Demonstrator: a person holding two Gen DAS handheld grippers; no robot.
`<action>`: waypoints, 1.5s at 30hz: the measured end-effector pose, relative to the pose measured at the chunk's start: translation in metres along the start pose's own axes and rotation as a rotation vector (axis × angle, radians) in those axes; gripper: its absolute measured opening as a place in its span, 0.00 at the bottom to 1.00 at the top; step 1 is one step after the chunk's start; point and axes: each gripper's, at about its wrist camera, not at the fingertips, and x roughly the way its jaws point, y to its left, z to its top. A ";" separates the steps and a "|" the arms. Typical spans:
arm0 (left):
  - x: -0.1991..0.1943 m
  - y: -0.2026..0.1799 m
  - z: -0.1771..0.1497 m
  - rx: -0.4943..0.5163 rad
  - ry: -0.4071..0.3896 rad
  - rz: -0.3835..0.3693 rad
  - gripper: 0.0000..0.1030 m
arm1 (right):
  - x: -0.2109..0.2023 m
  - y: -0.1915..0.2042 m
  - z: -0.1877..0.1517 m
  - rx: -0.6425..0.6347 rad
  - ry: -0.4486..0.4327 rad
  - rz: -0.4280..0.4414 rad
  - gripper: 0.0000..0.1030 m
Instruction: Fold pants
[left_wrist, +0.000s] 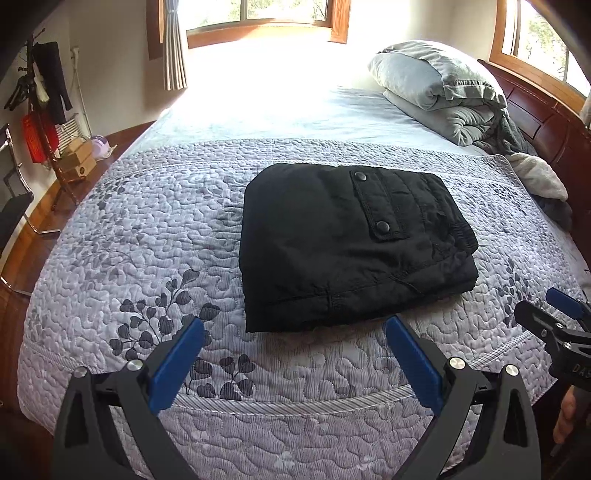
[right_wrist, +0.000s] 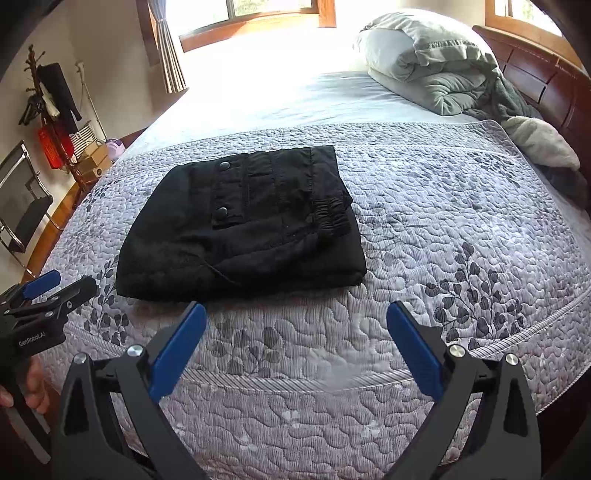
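Pants (left_wrist: 347, 243) are seen already folded into a compact black rectangle, laid flat on the quilted bedspread (left_wrist: 147, 236) and used here as the landmark. A snap-buttoned pocket flap (left_wrist: 373, 201) faces up on the bundle, and the gathered waistband or cuff is stacked at its right edge. Layers appear squared, though the lowest one sticks out slightly at the near right corner.

Just in front of the pants, the left tool (left_wrist: 295, 354) is held with its blue pads wide apart and nothing between them. To the right of the pants and nearer the bed's edge, the right tool (right_wrist: 295, 336) is likewise spread and empty — neither touches the cloth.

Folding is judged essentially complete; at most a small tidying of that protruding corner is left. Beyond the pants, grey bedding (left_wrist: 439, 88) is heaped by the headboard.
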 end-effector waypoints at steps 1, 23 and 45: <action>0.000 -0.001 0.000 0.001 -0.001 0.000 0.96 | 0.000 0.000 0.000 0.001 0.000 0.003 0.95; 0.008 0.003 0.002 0.003 0.005 0.035 0.96 | 0.011 0.001 0.001 -0.005 0.020 -0.012 0.95; 0.010 0.002 0.004 0.010 0.009 0.037 0.96 | 0.010 -0.001 0.005 -0.011 0.013 -0.018 0.95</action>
